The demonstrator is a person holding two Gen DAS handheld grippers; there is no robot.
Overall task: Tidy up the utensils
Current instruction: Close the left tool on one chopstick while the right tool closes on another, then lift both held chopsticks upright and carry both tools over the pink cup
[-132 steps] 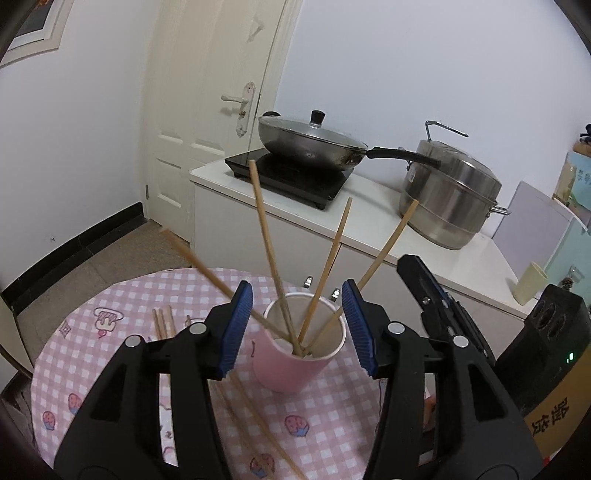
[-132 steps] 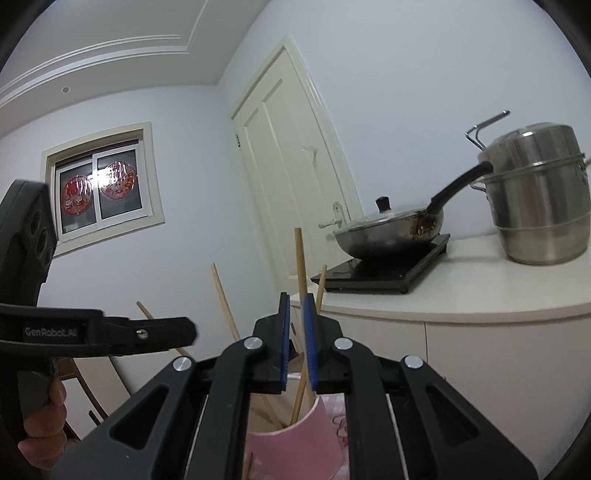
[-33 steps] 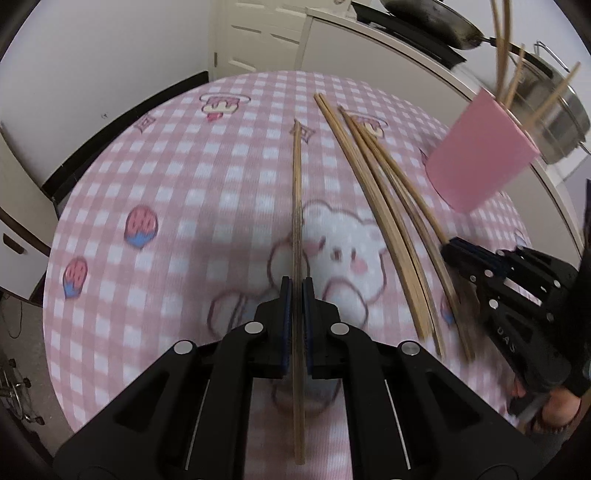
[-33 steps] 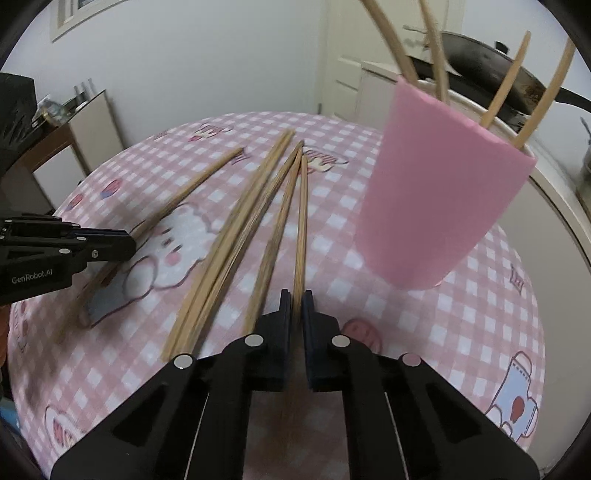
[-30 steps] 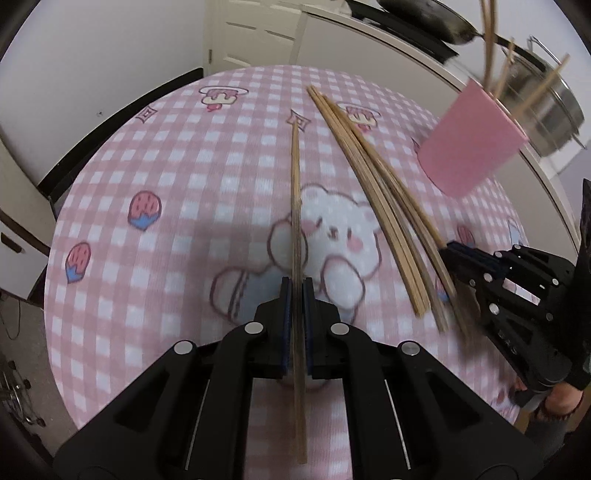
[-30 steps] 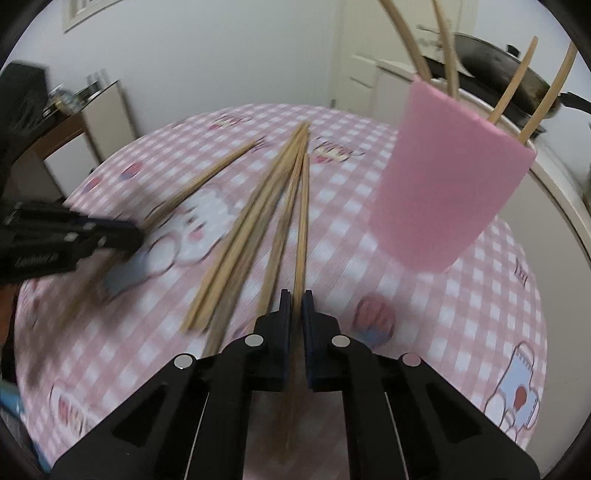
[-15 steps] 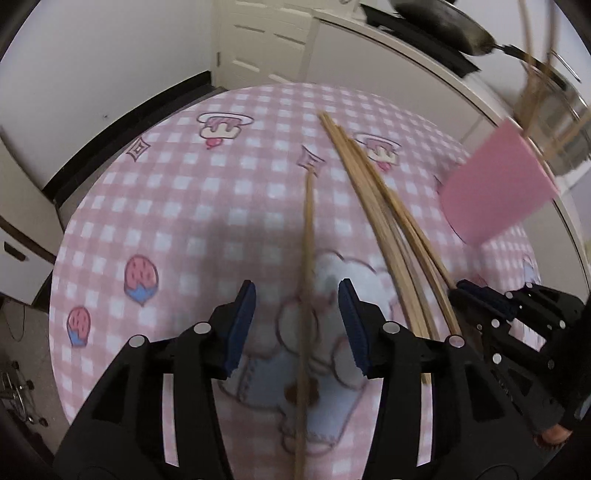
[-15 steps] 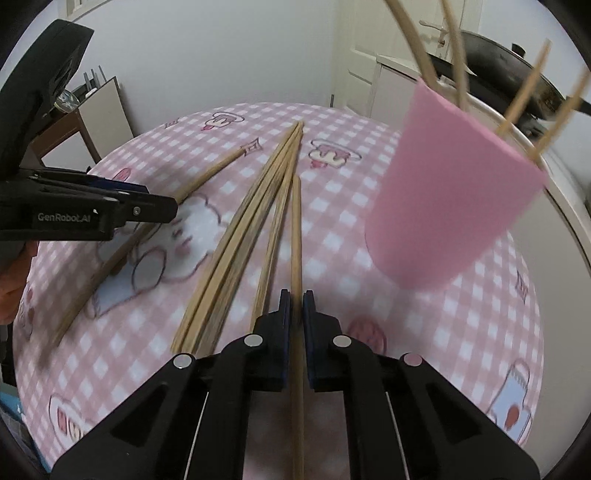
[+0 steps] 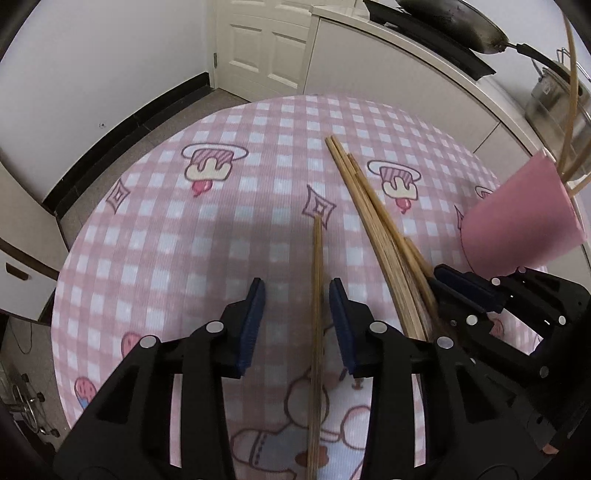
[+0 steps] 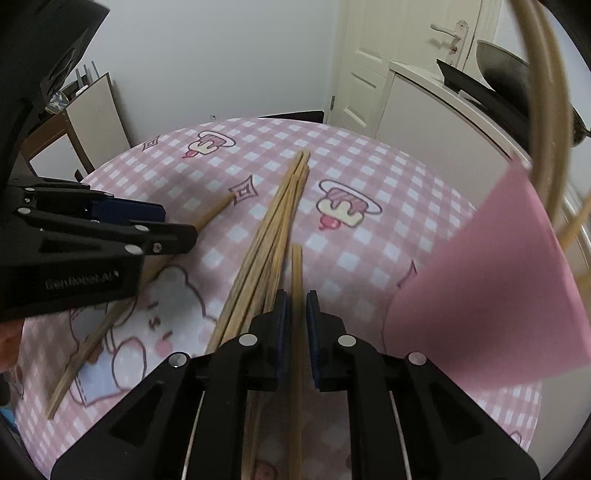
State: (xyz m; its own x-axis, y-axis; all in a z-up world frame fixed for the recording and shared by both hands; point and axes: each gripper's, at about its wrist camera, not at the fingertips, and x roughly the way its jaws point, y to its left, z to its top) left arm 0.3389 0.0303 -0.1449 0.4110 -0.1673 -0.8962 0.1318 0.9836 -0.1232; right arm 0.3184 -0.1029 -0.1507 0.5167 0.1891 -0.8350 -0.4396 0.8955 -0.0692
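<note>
A pink cup (image 9: 517, 218) (image 10: 491, 280) with several chopsticks in it stands at the table's right. A bundle of wooden chopsticks (image 9: 373, 229) (image 10: 273, 229) lies on the pink checked tablecloth (image 9: 155, 206). My left gripper (image 9: 296, 321) is open, its jaws on either side of a single chopstick (image 9: 317, 302) that lies on the cloth. My right gripper (image 10: 295, 325) has its jaws slightly apart around another chopstick (image 10: 296, 273) beside the bundle; it also shows in the left wrist view (image 9: 480, 295).
A white counter (image 9: 406, 62) with a wok (image 9: 454, 18) on a cooktop and a steel pot (image 9: 554, 99) runs behind the table. A white door (image 9: 266, 44) is at the back. A small cabinet (image 10: 85, 125) stands to the left.
My left gripper has opened and let go of its chopstick, which now lies on the cloth. My right gripper's jaws have parted a little around its chopstick, and both grippers moved forward.
</note>
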